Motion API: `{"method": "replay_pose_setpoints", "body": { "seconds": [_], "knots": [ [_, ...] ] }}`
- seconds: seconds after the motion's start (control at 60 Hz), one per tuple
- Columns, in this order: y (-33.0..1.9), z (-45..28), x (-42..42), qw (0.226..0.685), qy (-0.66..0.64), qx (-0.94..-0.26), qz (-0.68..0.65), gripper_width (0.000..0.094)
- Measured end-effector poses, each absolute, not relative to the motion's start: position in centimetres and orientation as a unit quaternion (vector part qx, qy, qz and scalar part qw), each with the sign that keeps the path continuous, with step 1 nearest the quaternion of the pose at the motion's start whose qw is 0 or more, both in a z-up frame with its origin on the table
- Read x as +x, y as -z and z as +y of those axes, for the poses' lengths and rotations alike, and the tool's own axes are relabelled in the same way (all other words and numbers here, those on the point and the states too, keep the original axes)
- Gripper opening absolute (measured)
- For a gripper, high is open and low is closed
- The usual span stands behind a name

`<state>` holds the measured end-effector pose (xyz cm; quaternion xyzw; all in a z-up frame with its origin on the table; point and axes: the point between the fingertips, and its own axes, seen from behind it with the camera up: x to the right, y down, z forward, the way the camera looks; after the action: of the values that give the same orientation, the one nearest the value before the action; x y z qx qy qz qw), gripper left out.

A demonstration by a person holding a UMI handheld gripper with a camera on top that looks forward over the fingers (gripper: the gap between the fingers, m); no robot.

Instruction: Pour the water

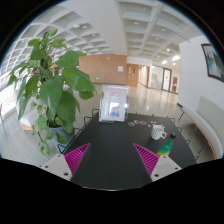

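The gripper (113, 157) hangs over a dark table (110, 165), its fingers spread apart and holding nothing. Beyond the right finger sit a white cup (158, 131) and what may be a green bottle (167, 146), too small to be sure. A leafy plant (50, 85) stands to the left. To pour well, approach the bottle squarely, centre it between the fingers, then close.

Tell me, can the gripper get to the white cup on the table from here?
Probably yes. The gripper has its fingers open and empty, and the white cup sits beyond the right finger on the dark table, with nothing in between. The plant stands off to the other side.
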<state>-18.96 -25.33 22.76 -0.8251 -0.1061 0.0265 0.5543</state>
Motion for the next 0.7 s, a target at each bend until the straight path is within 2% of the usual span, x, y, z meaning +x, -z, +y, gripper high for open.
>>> {"method": "replay_pose_setpoints", "body": {
  "seconds": [0.05,0.167,0.467,0.6,0.7],
  "knots": [
    [-23.0,-26.9,-17.7,0.551,-0.027,-0.828,-0.1,0.0858],
    [-21.1,-28.0,-14.9,0.539,-0.026,-0.837,-0.092,0.0858],
    [-10.0,-26.2,-3.8,0.509,0.023,-0.859,-0.054,0.0857],
    [-7.1,-23.7,1.8,0.507,0.05,-0.86,-0.019,0.0858],
    [-6.2,-21.2,4.9,0.518,0.063,-0.853,-0.004,0.0858]
  ]
}}
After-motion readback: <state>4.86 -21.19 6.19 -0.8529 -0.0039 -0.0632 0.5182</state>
